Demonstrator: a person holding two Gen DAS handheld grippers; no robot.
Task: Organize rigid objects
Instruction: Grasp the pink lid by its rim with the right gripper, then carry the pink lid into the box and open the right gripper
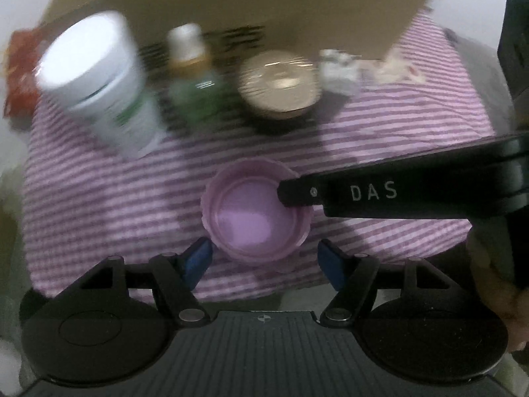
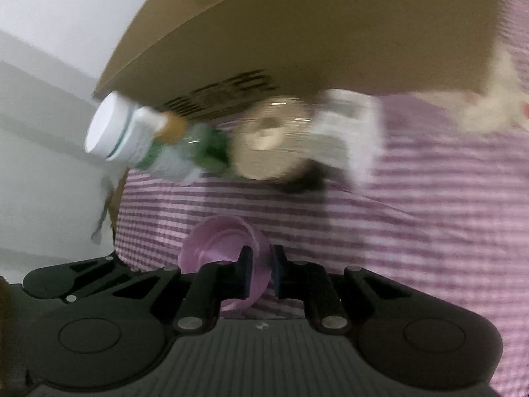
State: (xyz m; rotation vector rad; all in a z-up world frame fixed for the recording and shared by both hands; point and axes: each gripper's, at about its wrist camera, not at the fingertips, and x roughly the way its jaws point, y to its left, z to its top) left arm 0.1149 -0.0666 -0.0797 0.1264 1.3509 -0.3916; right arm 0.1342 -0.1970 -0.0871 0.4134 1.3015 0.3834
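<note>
One pink lid (image 1: 256,218), lying upside down on the striped cloth (image 1: 99,205), was seen at the lower centre of both views, and its wall was clamped between the pads of the right gripper (image 2: 262,273), whose near finger reached into the left wrist view from the right edge. The left gripper (image 1: 264,261) was held wide apart just below the lid at the bottom of its frame, with nothing between its blue pads (image 1: 196,261). Along the upper middle, a blurred row was counted in front of one cardboard box (image 1: 264,10): one white jar (image 1: 96,86) at upper left, one green bottle (image 1: 193,82) beside it, one round beige tin (image 1: 281,82) at centre, and one white crumpled item (image 1: 337,66) to the right, too blurred to identify. One red packet (image 1: 20,72) was visible at the far left edge. The task was judged to be partly advanced: four things were already lined up by the box, while the lid was yet to be placed.
</note>
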